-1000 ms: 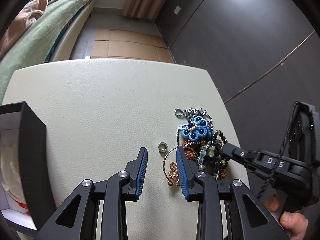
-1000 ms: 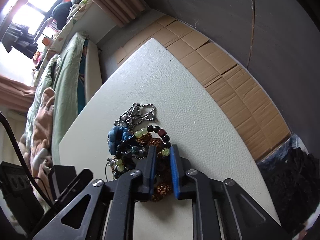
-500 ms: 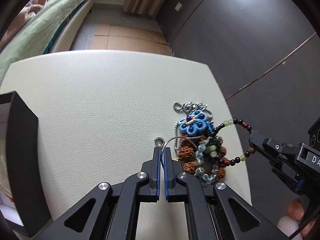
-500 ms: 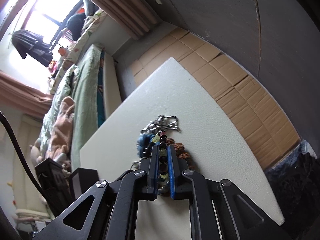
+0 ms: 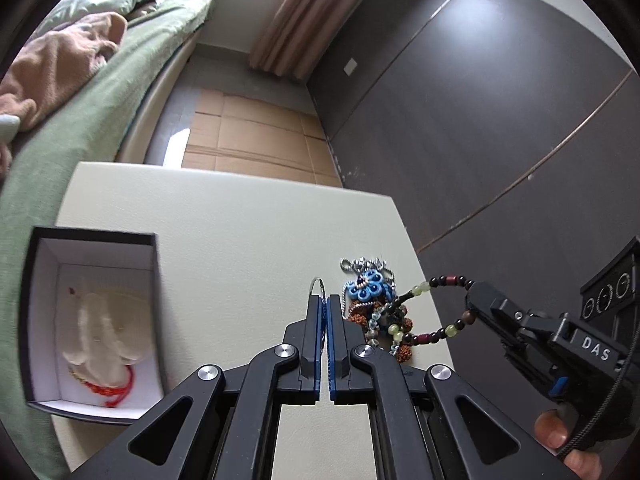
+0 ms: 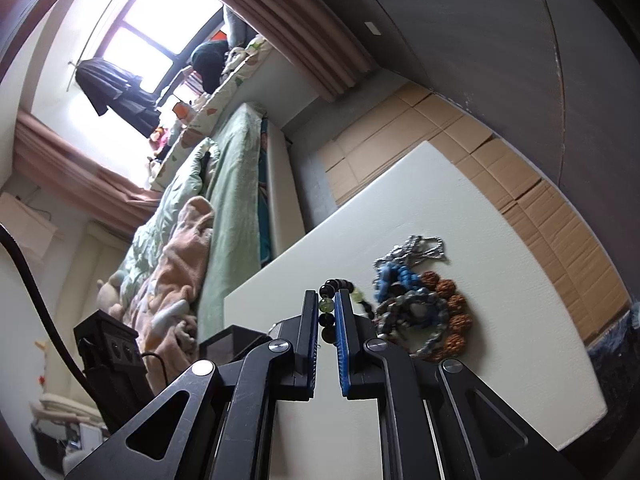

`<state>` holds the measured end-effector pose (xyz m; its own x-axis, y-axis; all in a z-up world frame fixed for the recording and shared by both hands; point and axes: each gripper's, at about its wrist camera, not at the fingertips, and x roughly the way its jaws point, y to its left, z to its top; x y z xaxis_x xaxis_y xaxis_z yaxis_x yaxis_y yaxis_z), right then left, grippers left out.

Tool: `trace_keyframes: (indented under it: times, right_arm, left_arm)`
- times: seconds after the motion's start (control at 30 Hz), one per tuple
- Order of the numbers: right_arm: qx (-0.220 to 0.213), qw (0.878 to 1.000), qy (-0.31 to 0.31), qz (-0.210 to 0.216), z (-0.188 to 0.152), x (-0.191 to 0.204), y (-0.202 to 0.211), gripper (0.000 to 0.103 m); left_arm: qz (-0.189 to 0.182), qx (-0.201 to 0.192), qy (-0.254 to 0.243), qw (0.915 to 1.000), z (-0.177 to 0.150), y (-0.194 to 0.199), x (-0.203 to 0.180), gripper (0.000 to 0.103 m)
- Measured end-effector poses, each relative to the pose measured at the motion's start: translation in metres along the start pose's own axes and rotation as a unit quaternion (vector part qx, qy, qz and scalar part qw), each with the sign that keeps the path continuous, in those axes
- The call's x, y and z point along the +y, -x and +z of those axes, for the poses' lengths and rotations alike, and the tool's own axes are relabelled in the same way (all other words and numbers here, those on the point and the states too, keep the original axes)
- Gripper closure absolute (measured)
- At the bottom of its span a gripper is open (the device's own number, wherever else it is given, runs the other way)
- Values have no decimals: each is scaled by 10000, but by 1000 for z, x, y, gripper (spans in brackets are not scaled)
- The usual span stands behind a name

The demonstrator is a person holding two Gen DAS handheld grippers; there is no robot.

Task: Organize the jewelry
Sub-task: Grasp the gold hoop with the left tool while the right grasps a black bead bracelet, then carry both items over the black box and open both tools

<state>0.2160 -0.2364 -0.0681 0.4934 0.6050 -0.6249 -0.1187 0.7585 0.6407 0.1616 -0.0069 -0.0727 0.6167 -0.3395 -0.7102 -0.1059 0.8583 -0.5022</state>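
the left claw (image 5: pixel 324 308), open over the counter a second ago, is now pinching a thin silver wire hoop (image 5: pixel 318 285). the right claw (image 6: pixel 329 308) is lifting a dark and green beaded bracelet (image 5: pixel 444 308) clear of the jewelry pile (image 6: pixel 420 304) beside it. both are probably heading to the black open box (image 5: pixel 92 320) left of the left claw. beyond, the cream counter (image 5: pixel 240 232), cardboard floor, green bed.

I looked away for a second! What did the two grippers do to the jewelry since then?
Both closed and lifted. The left gripper shut on the thin hoop. The right gripper shut on the bead bracelet and pulled it up out of the pile. The rest of the pile stayed on the table, and the box didn't change.
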Motion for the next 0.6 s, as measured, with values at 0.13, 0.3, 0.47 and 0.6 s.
trace_keyframes:
  times: [0.13,0.3,0.47,0.6]
  right_arm:
    - [-20,9999,71,134,-8,18,-5,93]
    - [69,9994,162,306,-21,42,-15,93]
    - [192,9979,337,524,-34,69,-29,93]
    - [254,9961,489,684,-42,86,-37,93]
  left_arm:
    - [98,-212,22,9997,3,23,11,102]
    - [165,-422,109,9989,6,48,28,102]
    - [308,-675,125,9972,10,76,47,102]
    - [429,-756,188,9960,13,86,64,101]
